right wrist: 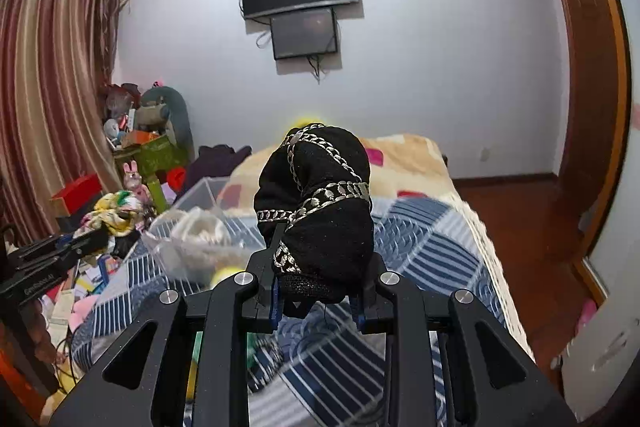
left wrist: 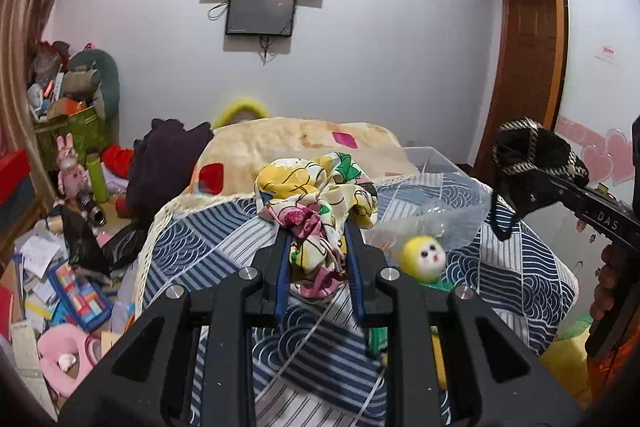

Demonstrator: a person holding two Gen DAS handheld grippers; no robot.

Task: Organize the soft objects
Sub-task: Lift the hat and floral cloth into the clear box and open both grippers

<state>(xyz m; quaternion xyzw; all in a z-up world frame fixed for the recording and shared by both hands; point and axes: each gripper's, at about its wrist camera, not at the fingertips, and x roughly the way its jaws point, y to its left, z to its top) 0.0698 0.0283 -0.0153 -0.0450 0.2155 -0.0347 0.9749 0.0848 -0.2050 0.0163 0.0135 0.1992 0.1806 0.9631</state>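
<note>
My left gripper [left wrist: 318, 231] is shut on a crumpled floral cloth [left wrist: 316, 203], yellow, pink and green, held above the bed. My right gripper [right wrist: 320, 247] is shut on a black cloth with silver chain trim [right wrist: 316, 203]; it also shows at the right of the left wrist view [left wrist: 532, 163]. The floral cloth shows at the left of the right wrist view [right wrist: 114, 211]. A clear plastic bin [left wrist: 436, 195] sits on the bed behind the floral cloth; it also shows in the right wrist view [right wrist: 196, 223]. A yellow-headed doll [left wrist: 424, 257] lies beside the bin.
The bed has a blue and white patterned cover [left wrist: 224, 247] and a beige blanket [left wrist: 296, 143]. The floor at left is heaped with papers, toys and boxes [left wrist: 60, 287]. A pink rabbit toy [left wrist: 70, 163] and a dark garment [left wrist: 168, 163] stand left of the bed.
</note>
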